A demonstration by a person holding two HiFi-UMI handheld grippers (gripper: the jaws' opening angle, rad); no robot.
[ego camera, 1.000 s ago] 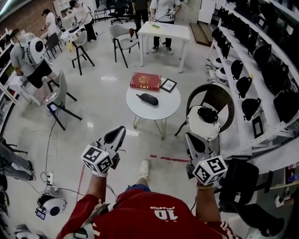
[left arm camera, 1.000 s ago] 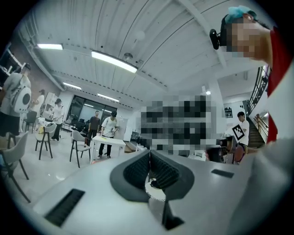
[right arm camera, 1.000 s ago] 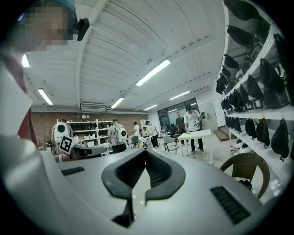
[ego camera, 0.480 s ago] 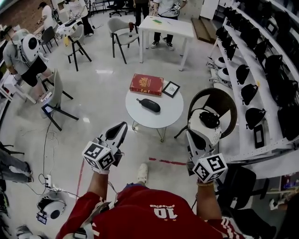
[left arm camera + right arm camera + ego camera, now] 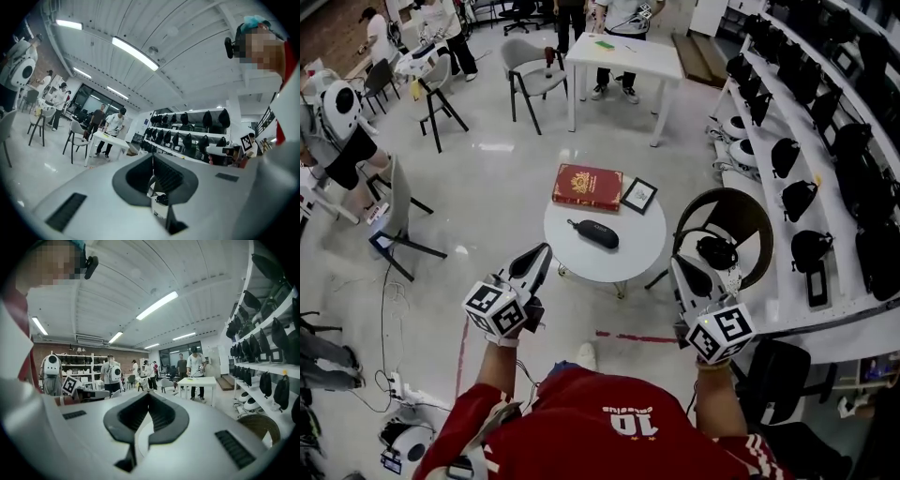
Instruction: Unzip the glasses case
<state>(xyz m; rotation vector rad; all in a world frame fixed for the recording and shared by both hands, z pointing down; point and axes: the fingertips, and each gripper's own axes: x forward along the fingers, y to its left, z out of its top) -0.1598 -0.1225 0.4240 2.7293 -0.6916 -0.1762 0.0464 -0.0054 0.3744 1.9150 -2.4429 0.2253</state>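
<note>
Head view looks down on a small round white tabletop (image 5: pixel 630 253), where the dark glasses case (image 5: pixel 593 233) lies flat near the middle. A red book (image 5: pixel 587 186) and a small framed picture (image 5: pixel 638 195) sit at the far edge beyond it. On the near side the left tool (image 5: pixel 546 250) and the right tool (image 5: pixel 675 265) are held about level, clear of the case, and each gripper view shows its jaws clenched together on nothing.
</note>
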